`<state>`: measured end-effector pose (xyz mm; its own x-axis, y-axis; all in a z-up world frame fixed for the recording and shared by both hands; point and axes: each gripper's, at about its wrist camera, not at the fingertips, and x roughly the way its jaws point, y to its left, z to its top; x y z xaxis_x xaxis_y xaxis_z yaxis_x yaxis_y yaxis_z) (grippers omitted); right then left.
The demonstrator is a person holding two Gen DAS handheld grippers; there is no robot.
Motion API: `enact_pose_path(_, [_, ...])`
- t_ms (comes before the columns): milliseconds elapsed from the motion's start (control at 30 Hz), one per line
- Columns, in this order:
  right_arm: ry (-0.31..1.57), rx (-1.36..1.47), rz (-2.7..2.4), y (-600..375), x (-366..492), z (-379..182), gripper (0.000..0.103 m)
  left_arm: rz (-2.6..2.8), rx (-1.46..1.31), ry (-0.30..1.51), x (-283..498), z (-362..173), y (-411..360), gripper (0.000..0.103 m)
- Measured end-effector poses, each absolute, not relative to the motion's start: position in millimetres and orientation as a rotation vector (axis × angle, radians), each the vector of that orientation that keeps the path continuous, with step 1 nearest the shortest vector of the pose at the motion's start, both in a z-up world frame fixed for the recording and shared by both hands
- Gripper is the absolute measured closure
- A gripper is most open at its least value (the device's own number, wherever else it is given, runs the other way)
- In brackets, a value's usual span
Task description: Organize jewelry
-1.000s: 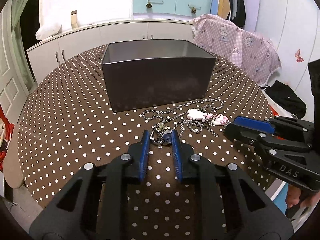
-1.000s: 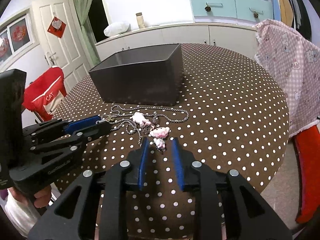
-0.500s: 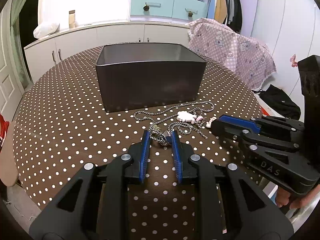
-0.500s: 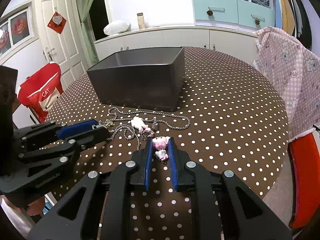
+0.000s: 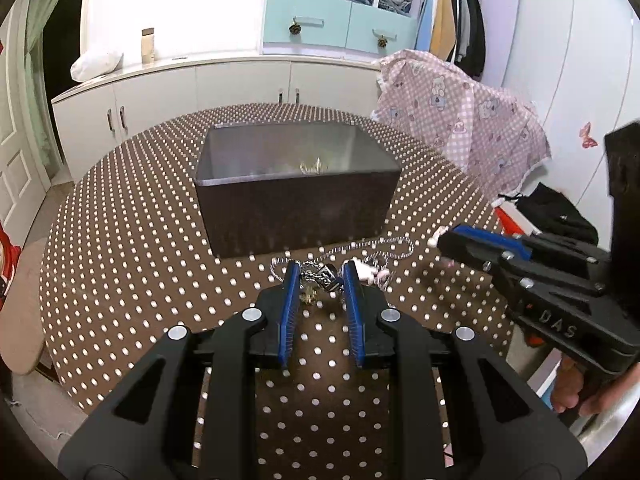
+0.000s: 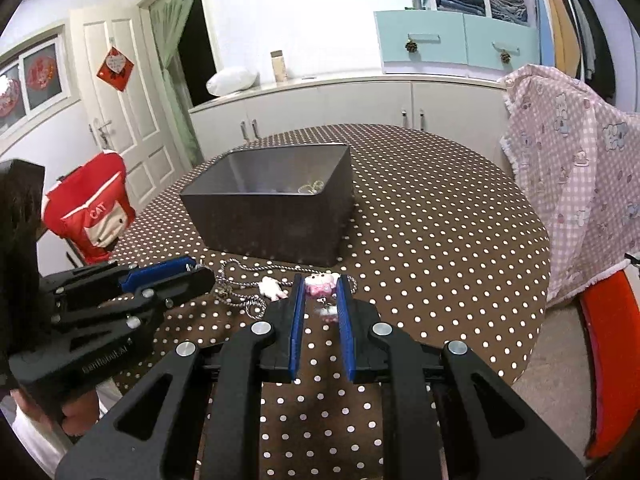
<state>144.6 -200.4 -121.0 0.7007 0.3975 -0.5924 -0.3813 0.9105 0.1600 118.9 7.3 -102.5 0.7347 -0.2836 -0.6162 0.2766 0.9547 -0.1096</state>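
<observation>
Since earlier, right hand-held gripper (image 6: 320, 290) clenches pink charm (image 6: 319, 282); left hand-held gripper (image 5: 319, 276) grasps chain (image 5: 320, 274); tangled links risk snagging.

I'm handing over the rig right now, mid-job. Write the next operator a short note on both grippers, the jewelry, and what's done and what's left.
Left gripper: jaws shut on the silver chain bundle in front of the box.
Right gripper: jaws have just closed on the pink charm; a small white piece hangs below it.
White charm and looped chain lie on the dotted table, between the grippers.
Dark box sits behind them, open; some gold-coloured jewelry is already inside.
Left: lift both held pieces into the box, then collect the white charm and any remaining chain. They may be tangled together.
</observation>
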Motion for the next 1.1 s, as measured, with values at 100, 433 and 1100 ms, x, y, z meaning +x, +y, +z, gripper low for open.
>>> enact_pose_path(100, [0.698, 0.015, 0.421, -202.5, 152.8, -123.2, 0.089, -0.300, -0.015, 0.676, 123.6, -93.8, 12.5, 0.080])
enact_pose_path(433, [0.695, 0.009, 0.443, -201.0, 164.4, -100.5, 0.089, -0.321, -0.057, 0.668, 138.6, -67.8, 21.4, 0.080])
enact_pose_path(1100, [0.600, -0.031, 0.498, -187.6, 175.1, -47.9, 0.089, -0.296, -0.047, 0.545, 138.7, -0.1, 21.8, 0.080])
